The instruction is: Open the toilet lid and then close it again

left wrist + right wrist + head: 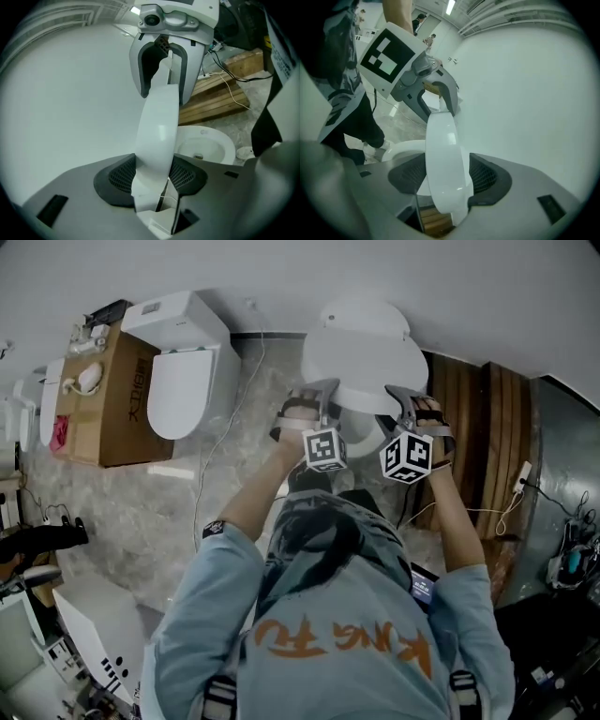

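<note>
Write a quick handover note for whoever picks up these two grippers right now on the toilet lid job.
Left gripper: jaws apart, with the front rim of the toilet lid between them; no firm clamp evident.
Right gripper: the same, further along that rim.
Lid: partly raised, with the bowl showing beneath it.
Done: lid is up off the bowl; whether it reached fully open cannot be told.
Left: probably to bring it down shut. Treat the lid as unsupported.
</note>
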